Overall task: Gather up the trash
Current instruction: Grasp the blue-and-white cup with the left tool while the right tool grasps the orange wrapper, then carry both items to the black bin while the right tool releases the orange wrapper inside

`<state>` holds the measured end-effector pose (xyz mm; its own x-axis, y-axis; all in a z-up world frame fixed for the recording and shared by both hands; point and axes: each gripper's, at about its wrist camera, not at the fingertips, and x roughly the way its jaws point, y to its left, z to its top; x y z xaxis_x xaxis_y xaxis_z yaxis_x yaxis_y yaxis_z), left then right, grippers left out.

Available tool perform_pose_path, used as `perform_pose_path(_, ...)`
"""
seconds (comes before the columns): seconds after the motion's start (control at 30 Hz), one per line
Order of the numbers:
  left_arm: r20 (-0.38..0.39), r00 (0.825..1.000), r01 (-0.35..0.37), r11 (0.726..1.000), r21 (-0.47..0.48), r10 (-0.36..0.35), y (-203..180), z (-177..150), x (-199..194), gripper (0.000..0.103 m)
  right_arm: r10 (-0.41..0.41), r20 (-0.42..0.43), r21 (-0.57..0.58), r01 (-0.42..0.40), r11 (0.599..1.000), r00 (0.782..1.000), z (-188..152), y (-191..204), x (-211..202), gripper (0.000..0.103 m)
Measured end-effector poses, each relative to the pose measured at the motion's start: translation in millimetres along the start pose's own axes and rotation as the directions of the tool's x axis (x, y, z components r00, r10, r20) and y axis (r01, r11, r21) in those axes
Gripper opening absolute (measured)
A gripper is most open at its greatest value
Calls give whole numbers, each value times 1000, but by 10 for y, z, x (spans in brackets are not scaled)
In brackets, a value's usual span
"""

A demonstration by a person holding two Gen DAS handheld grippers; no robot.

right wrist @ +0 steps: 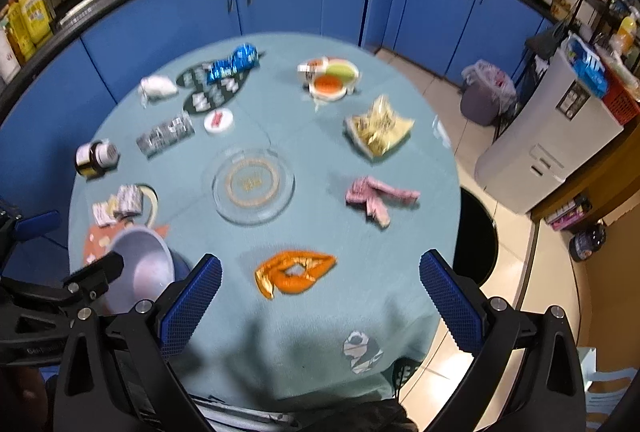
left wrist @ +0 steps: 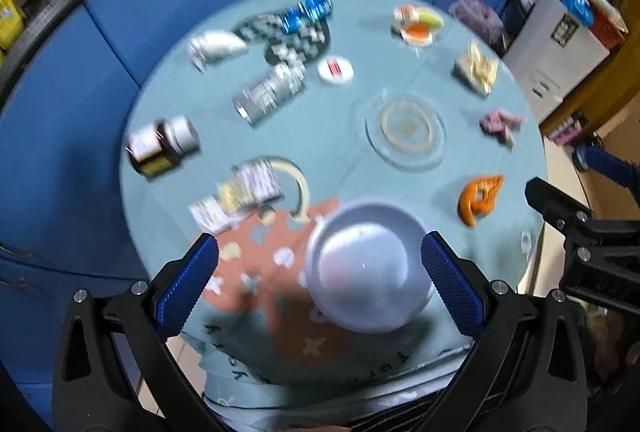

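Orange wrapper (right wrist: 294, 272) lies crumpled near the table's (right wrist: 320, 332) near edge, flat on the teal cloth. Looks like thin foil or plastic: light, soft, crinkly, probably slippery. It will collapse under a pinch, so best taken at a raised fold or the thick bunched end, not the flat part. Right tongs (right wrist: 320, 292) spread wide, holding nothing, hovering above the near edge with the orange wrapper roughly between and just ahead of the blue pads (right wrist: 192, 304); not touching.

Further out on the right side: pink wrapper (right wrist: 378, 197), then yellow wrapper (right wrist: 378, 129) toward the far-right edge. Both look equally light and floppy. Blue wrapper (right wrist: 234, 63) sits at the far-left edge on a dark patterned mat (right wrist: 204, 95), well apart from both tongs.

Left tongs (left wrist: 320, 280) also spread open, empty, hovering over a white bowl (left wrist: 366, 268) at the near-left edge; the bowl sits on an orange patterned mat (left wrist: 256, 264). Contact with the bowl cannot be told, picture blurred.

Table centre: clear glass dish (right wrist: 253, 184). Left edge: brown jar (right wrist: 94, 155) on its side. Far edge: plate with fruit (right wrist: 332, 77). Lined bin (right wrist: 486, 93) on the floor beyond the table's right side, likely where the trash goes.
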<state>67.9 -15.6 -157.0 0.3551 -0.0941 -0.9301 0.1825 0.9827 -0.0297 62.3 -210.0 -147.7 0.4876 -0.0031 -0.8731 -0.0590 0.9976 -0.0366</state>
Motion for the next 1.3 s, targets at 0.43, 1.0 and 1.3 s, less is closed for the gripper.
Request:
perform_pose_path(0.43, -189, 979, 88, 995, 35, -80, -242, 12, 516, 99, 18, -123, 15, -16, 1000, 992, -11, -94, 395, 97)
perform_pose_path(1.0, -250, 963, 98, 995, -30, -102, -158, -35, 743, 81, 109, -259, 1, -113, 994, 960, -52, 23, 862, 80)
perform_pose_path(1.3, -225, 970, 85, 996, -38, -91, -71, -19, 624, 80, 82, -231, -70, -101, 992, 969, -52, 142, 801, 25)
